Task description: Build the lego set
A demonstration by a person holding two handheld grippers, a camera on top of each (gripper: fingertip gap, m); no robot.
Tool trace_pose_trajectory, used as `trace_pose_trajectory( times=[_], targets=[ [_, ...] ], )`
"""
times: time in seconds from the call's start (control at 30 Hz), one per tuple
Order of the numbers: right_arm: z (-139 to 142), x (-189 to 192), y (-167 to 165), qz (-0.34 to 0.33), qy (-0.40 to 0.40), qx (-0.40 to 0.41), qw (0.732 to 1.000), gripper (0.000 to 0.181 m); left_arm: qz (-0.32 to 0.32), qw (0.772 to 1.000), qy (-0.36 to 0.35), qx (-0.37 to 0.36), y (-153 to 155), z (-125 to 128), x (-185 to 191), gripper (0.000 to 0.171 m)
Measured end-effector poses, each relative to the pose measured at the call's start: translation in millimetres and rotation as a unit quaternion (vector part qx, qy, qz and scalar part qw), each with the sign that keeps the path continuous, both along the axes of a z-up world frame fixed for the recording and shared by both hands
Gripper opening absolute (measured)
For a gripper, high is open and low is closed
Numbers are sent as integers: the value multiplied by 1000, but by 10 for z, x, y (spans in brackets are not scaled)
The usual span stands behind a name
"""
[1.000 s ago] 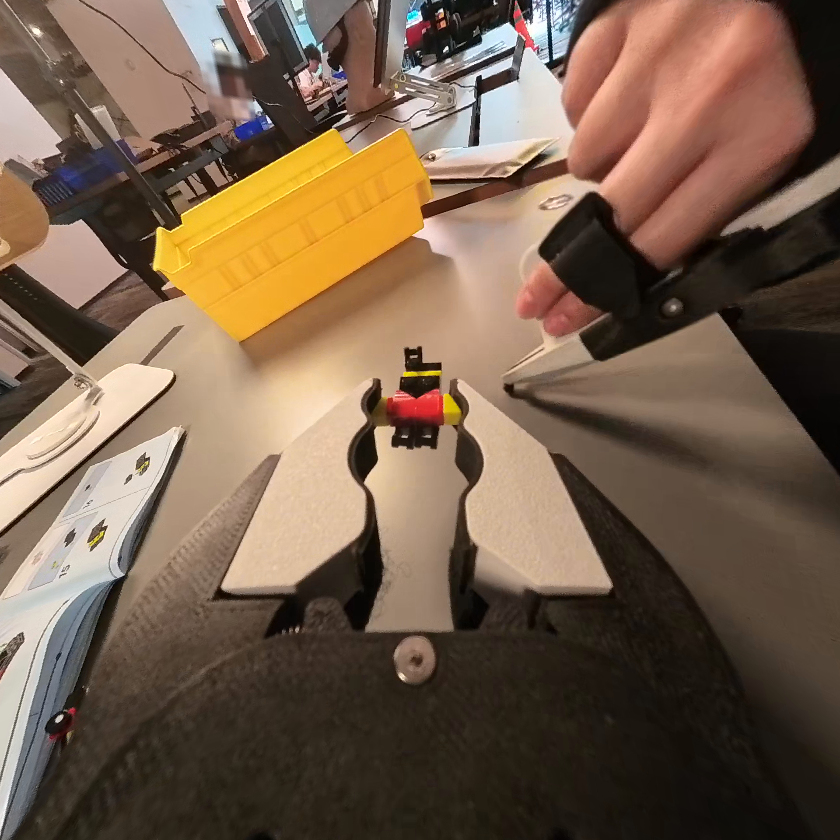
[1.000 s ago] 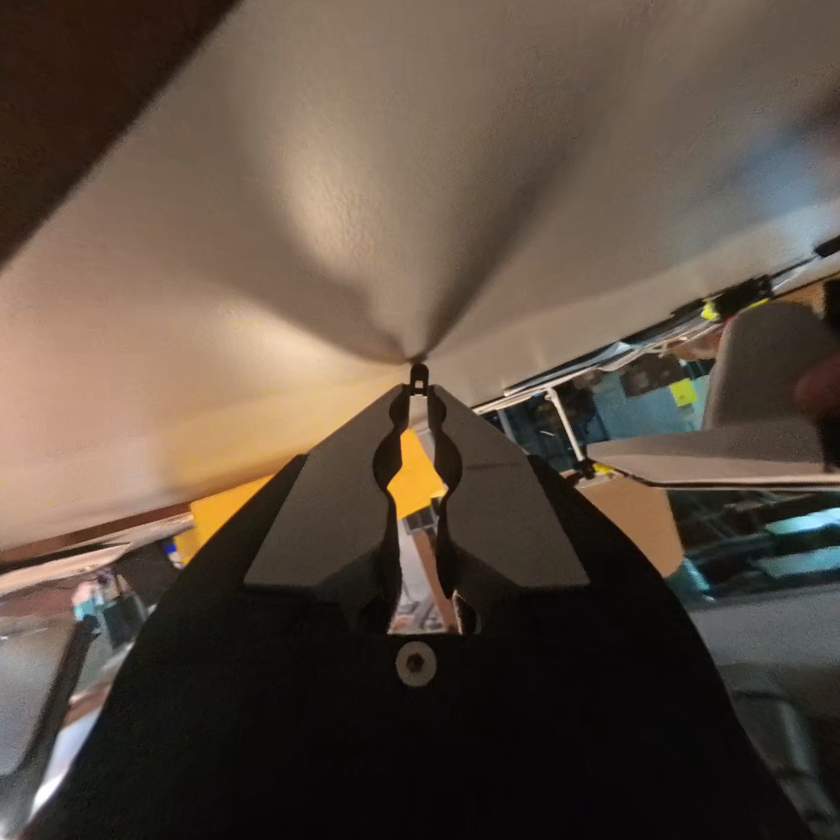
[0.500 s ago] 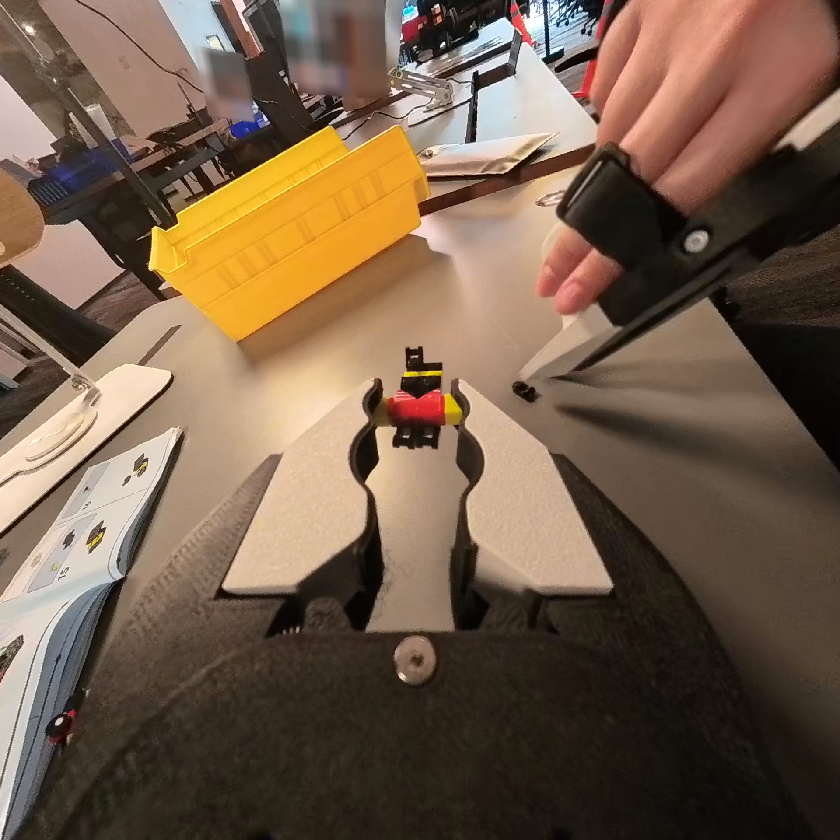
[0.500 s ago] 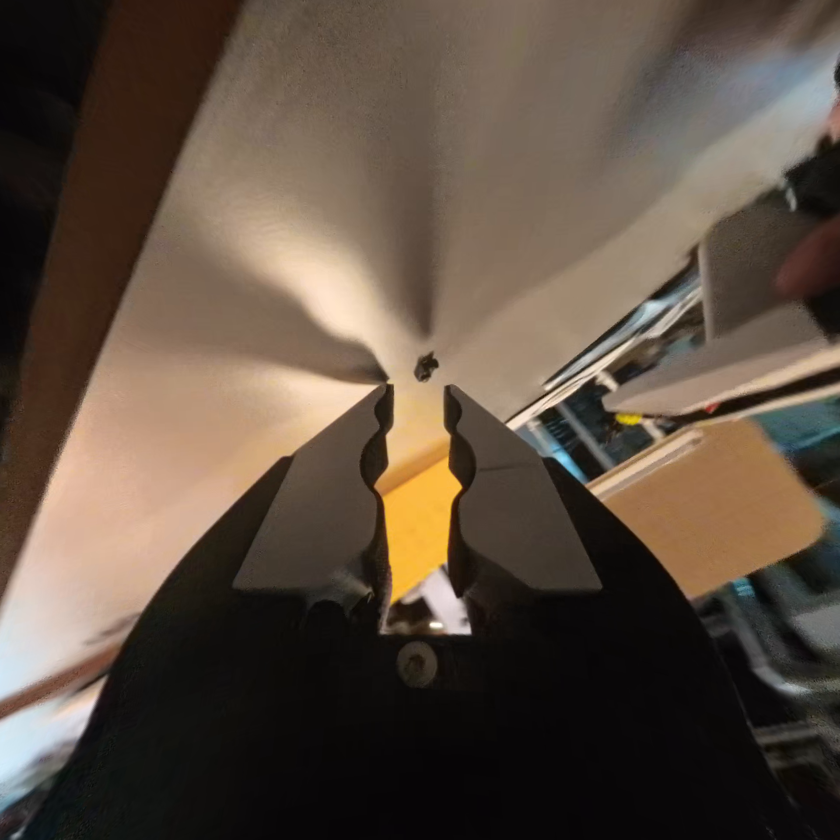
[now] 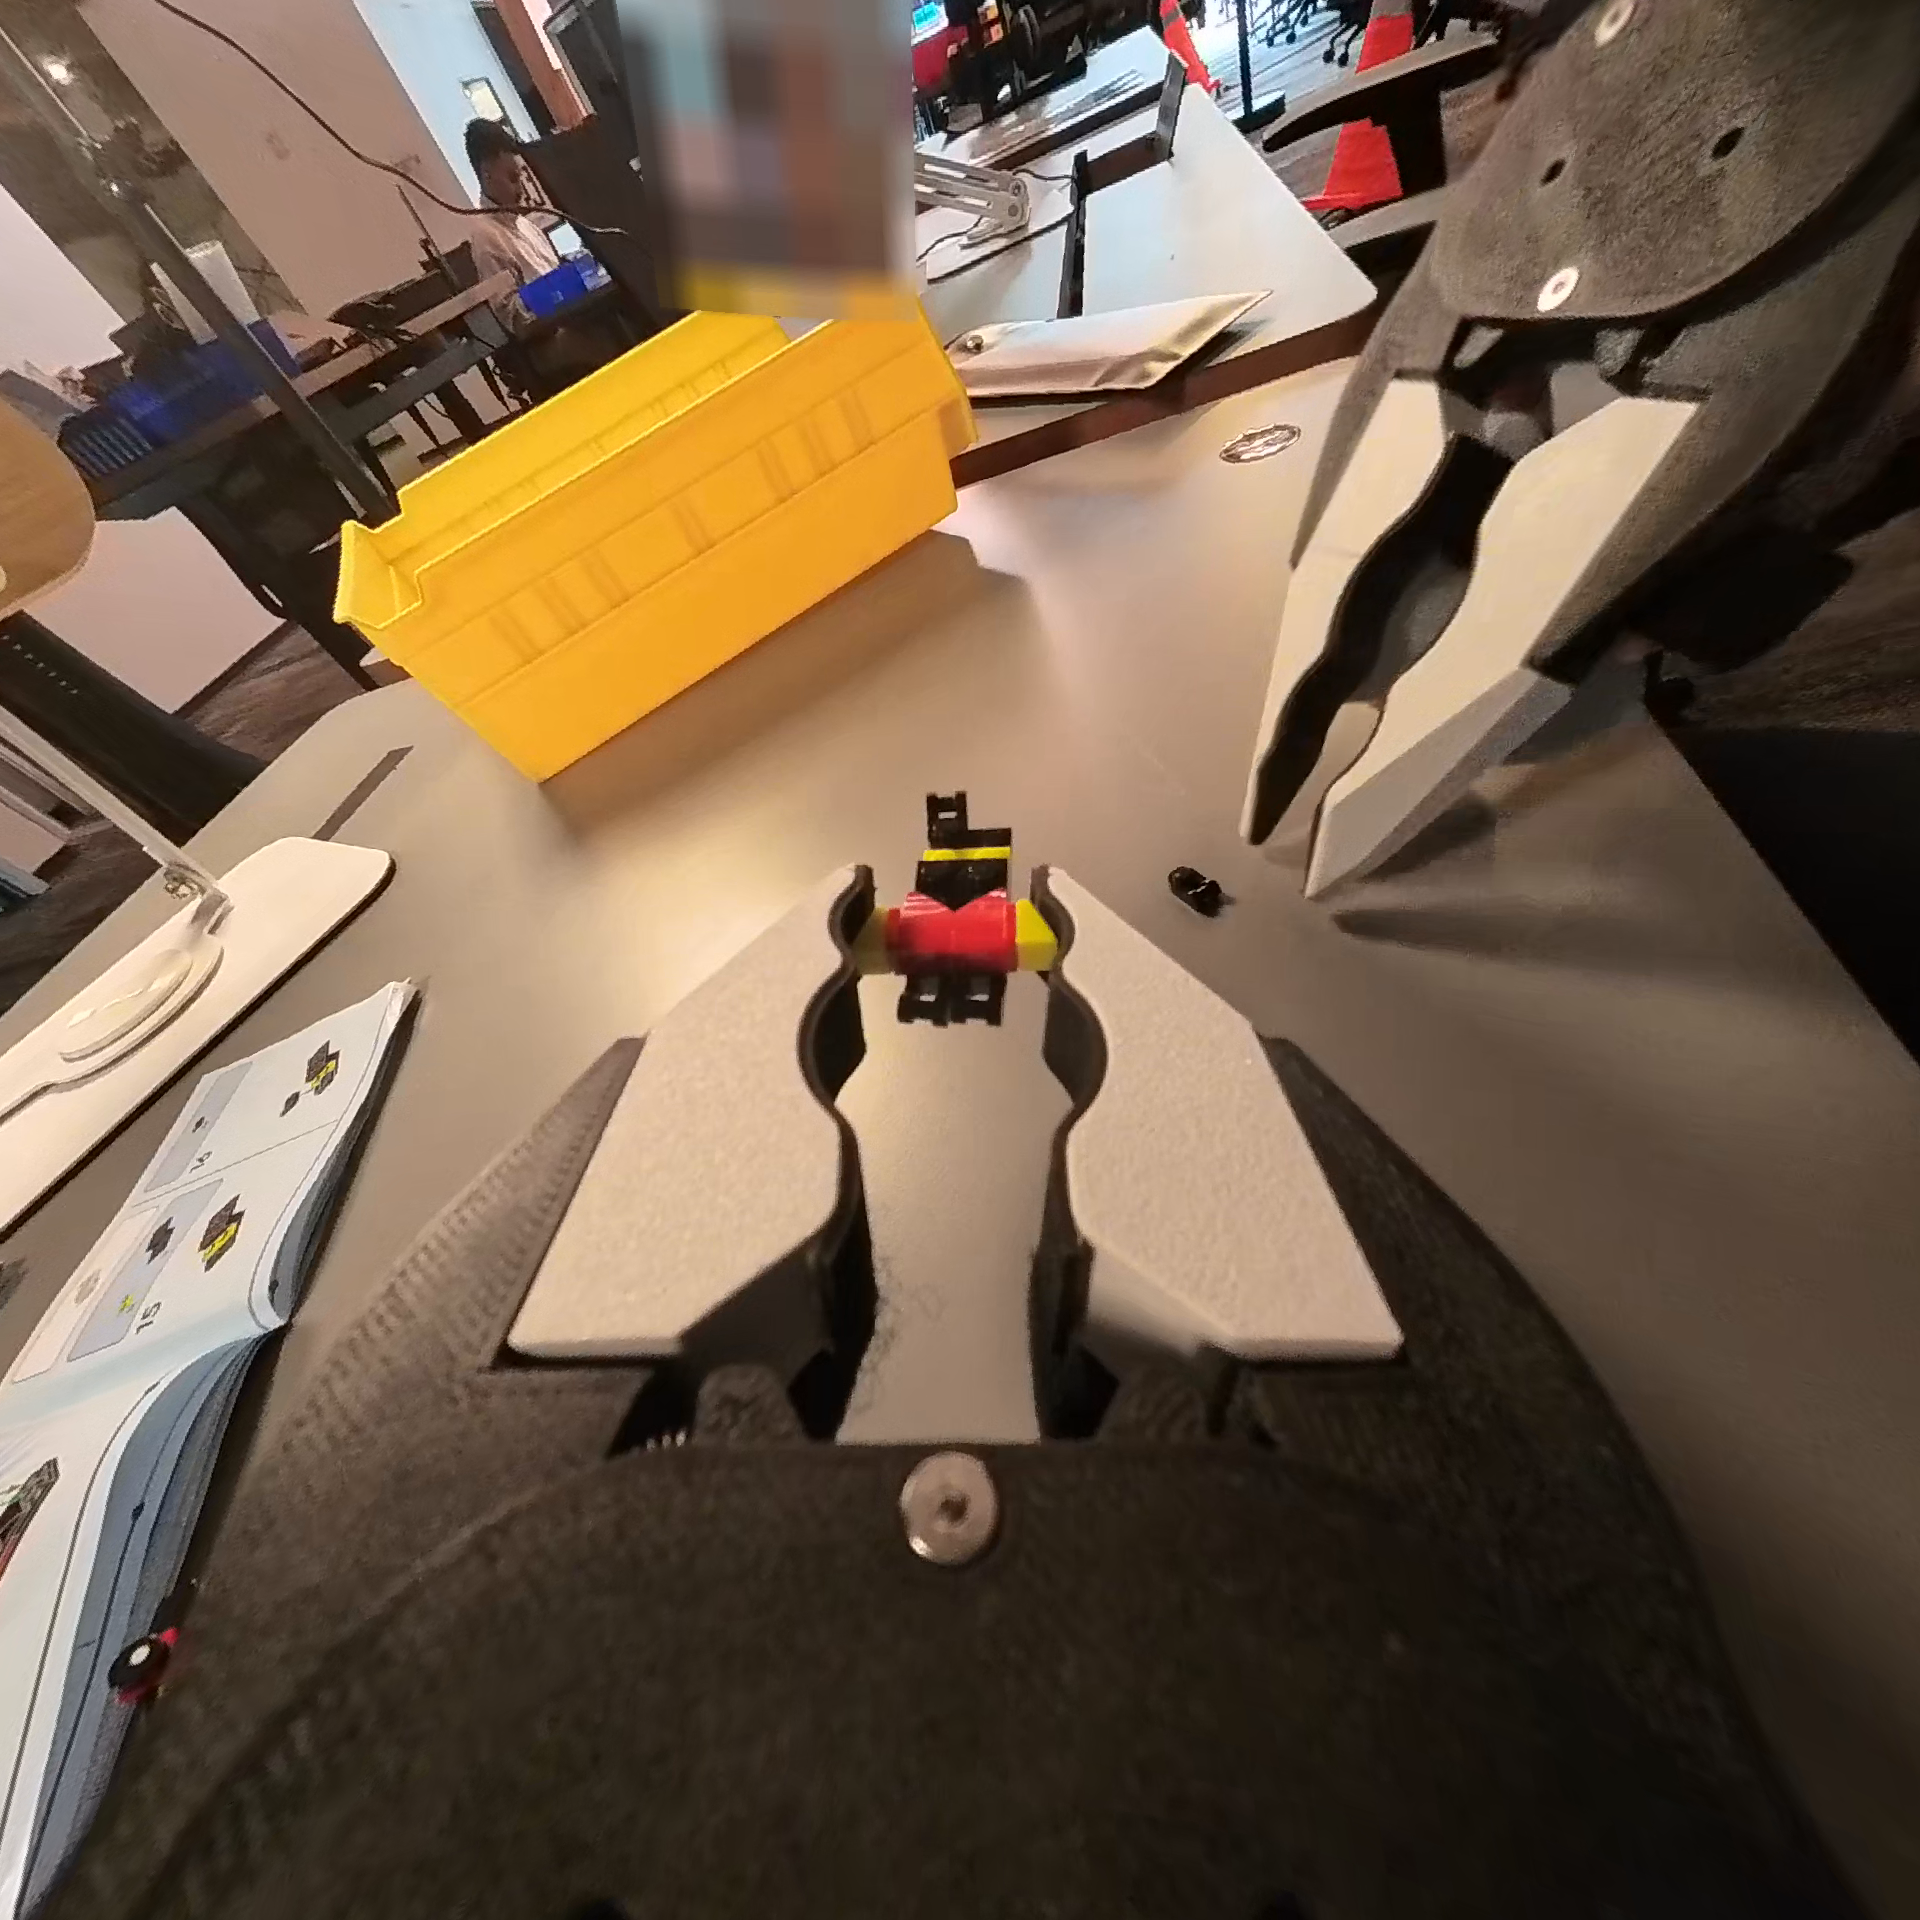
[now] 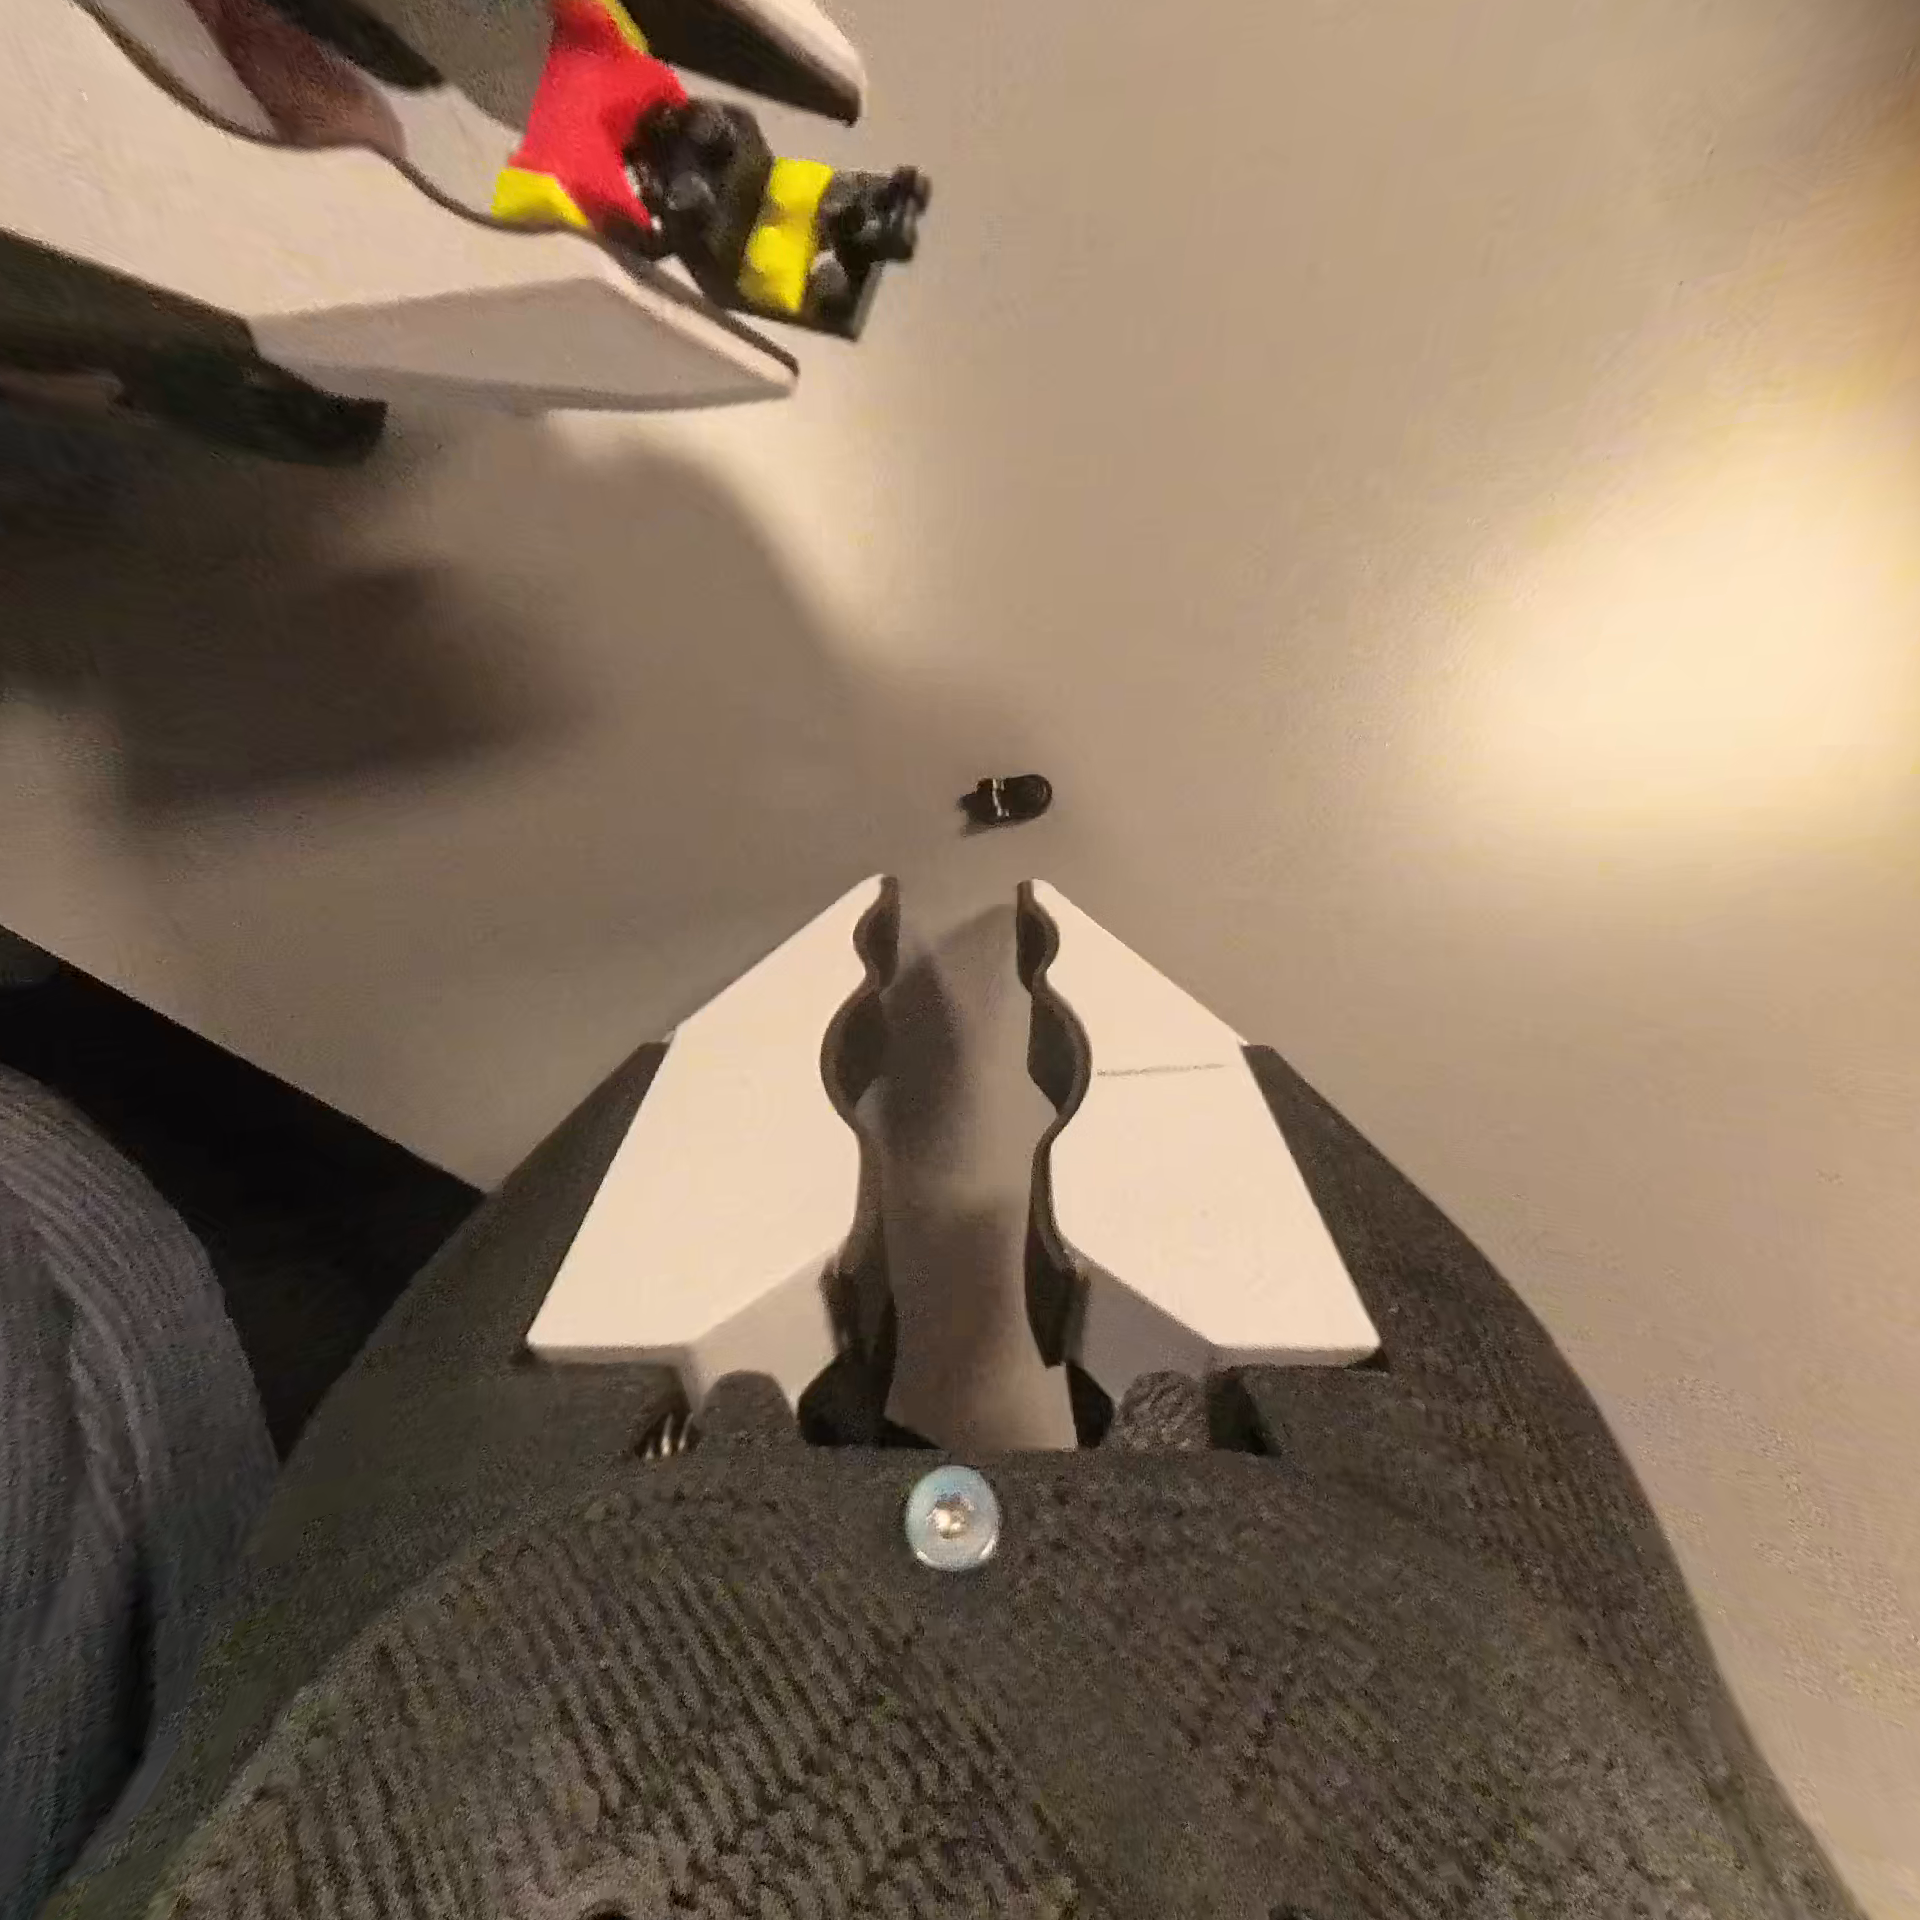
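Observation:
My left gripper is shut on a small lego model of red, yellow and black bricks and holds it just above the grey table. A tiny black lego piece lies loose on the table to the model's right. My right gripper hangs tips-down just right of that piece, open and empty. In the right wrist view the piece lies just beyond the open right gripper, and the model shows at the upper left between the left gripper's fingers.
A yellow bin stands at the back left. An open instruction booklet lies at the left, beside a white flat base. A silver pouch lies behind the bin. The table's edge runs along the right. One gripper's finger ends stand about 9 cm off the other's.
My right gripper let go of the tiny black piece, which now lies on the table. It opened, drew back and turned. The left gripper and model have not moved.

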State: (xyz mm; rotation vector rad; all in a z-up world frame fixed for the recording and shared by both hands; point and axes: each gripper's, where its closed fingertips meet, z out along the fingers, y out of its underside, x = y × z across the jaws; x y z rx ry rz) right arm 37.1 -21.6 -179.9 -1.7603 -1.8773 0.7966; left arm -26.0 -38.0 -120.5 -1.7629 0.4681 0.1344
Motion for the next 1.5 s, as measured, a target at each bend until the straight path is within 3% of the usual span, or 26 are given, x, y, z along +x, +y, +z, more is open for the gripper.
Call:
trace_pose_trajectory(
  times=[0.17, 0.33, 0.8, 0.93, 1.07, 1.27, 1.5],
  targets=[
    [-5, -121, 4, -20, 25, -28, 999, 21, 0, 1000, 1, 3, -3, 6, 0, 29],
    [2, -249, -56, 3, 31, -39, 999, 24, 0, 1000, 4, 5, -5, 7, 3, 29],
    [-21, -269, 79, 5, 17, 65, 998, 7, -2, 1000, 8, 3, -4, -2, 12, 29],
    [319, -343, 172, 72, 76, 117, 988, 6, -11, 1000, 3, 1, -12, -2, 30, 29],
    [827, -353, -62, 203, 152, 91, 963, 6, -41, 999, -16, -18, -41, -32, 92, 29],
    [814, -289, -281, 371, 80, 173, 909, 6, -112, 988, -105, -34, -133, 39, 209, 29],
    [820, -312, -400, 445, -10, 173, 878, 6, -163, 965, -202, -28, -216, 182, 234, 29]
  ],
)
